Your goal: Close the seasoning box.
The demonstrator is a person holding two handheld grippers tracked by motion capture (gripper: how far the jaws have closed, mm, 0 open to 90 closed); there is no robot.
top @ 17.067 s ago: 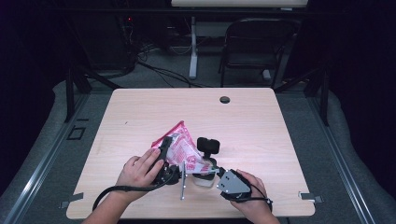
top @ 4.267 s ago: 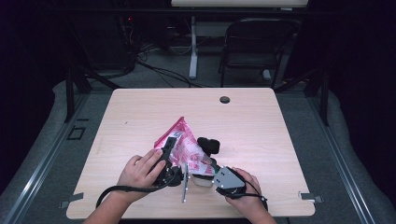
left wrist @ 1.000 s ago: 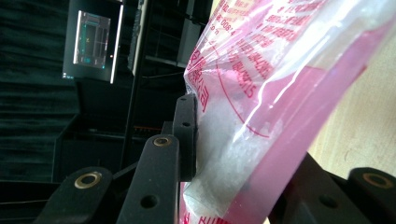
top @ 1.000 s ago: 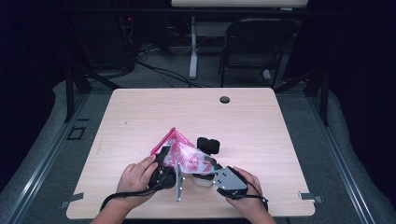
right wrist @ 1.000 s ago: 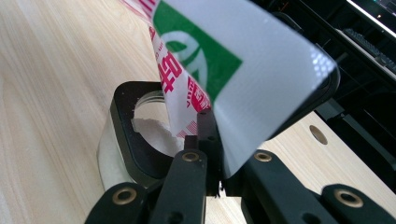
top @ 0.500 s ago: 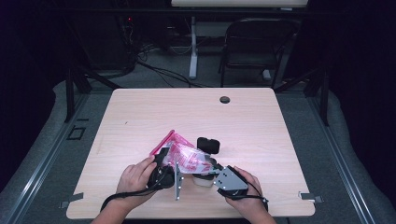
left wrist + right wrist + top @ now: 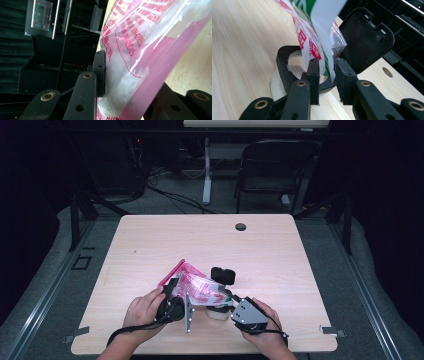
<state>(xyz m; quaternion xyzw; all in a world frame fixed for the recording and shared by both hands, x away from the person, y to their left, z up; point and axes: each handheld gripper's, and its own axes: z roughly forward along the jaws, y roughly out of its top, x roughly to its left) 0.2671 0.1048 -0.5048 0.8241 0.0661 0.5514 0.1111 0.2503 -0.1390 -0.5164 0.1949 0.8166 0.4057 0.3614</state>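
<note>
Light wooden tabletop point(image 7: 300, 265) in a dark room, a folding chair point(image 7: 272, 170) behind it. Pink printed plastic bag point(image 7: 197, 287) held above the near centre of the tabletop, between both hands. Left gripper point(image 7: 172, 292): fingers point(image 7: 100, 72) narrow, clamped on the bag's pink edge. Right gripper point(image 7: 231, 299): fingers point(image 7: 313, 72) have just been opening, a small gap apart, the bag's printed edge hanging between them. Beneath it, a small clear container point(image 7: 287, 72) with a black hinged lid point(image 7: 364, 40) standing open.
</note>
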